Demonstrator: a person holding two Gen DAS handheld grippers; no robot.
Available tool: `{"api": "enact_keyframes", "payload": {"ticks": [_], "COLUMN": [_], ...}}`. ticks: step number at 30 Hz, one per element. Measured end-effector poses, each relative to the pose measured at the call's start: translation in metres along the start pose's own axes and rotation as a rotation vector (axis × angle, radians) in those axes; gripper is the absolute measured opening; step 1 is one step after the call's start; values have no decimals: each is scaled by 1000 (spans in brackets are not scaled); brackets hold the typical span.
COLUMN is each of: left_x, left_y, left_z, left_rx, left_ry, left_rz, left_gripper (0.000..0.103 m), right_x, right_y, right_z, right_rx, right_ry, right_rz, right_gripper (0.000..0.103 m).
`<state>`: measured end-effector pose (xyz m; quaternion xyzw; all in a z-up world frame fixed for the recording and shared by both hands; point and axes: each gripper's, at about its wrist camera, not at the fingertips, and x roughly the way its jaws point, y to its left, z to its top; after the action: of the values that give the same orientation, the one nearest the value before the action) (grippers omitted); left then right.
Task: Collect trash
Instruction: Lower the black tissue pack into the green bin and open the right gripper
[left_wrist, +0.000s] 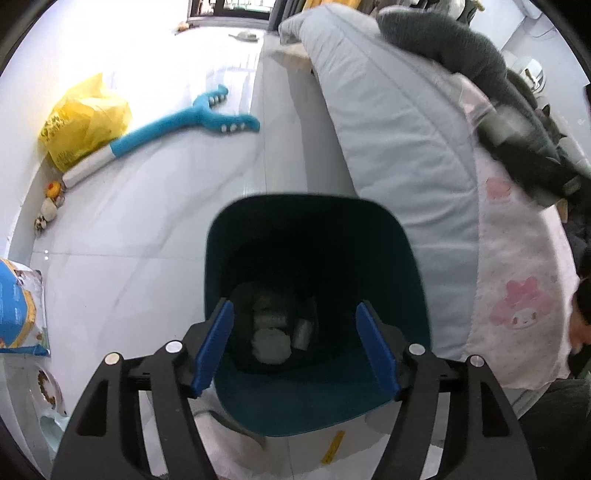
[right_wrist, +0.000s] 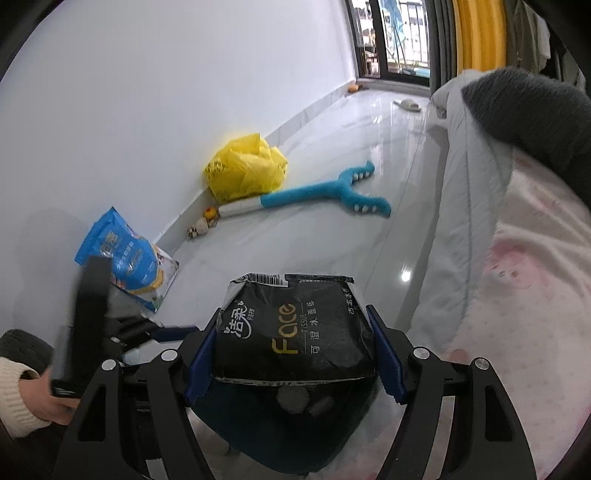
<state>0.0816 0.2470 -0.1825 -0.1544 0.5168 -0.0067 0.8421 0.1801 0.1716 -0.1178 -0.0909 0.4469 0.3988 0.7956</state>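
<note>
Along the wall a yellow bag (right_wrist: 245, 168) and blue toy (right_wrist: 325, 192) are seen. Beside the bed's edge (left_wrist: 399, 155), crumpled tissues (left_wrist: 271, 332) are held in the teal bin (left_wrist: 402, 258); above it the black tissue pack (right_wrist: 295, 328) is gripped by the right gripper (right_wrist: 293, 360), while the left gripper (left_wrist: 295, 347) is spread, nothing held.

A home bedroom — a bed (left_wrist: 406, 155) with a pale quilt and a pink cartoon-print blanket (left_wrist: 517, 295) runs along glossy white floor tiles (left_wrist: 147, 229). By the wall lie a yellow plastic bag (right_wrist: 245, 168), a blue plush toy (right_wrist: 325, 192) and a pet-food bag (right_wrist: 125, 258) — a slipper (right_wrist: 408, 105) sits near the balcony door (right_wrist: 391, 37).
</note>
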Motion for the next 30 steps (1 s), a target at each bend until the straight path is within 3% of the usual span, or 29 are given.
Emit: {"api": "enact_keyframes", "payload": {"ticks": [13,30], "left_x": [-48,-100], "left_y": [9,3], "left_z": [18,32], "left_rx": [11,44], "left_ry": [-163,-313], "left_rz": [0,-15], "left_gripper": [71,62], "right_x": [79,137], "right_y": [14,37], "right_z": [-18,-48], "right_rx": [2,-61], "right_ry": [207,399], "right_rz": [-20,-50], "right_gripper": [74,75]}}
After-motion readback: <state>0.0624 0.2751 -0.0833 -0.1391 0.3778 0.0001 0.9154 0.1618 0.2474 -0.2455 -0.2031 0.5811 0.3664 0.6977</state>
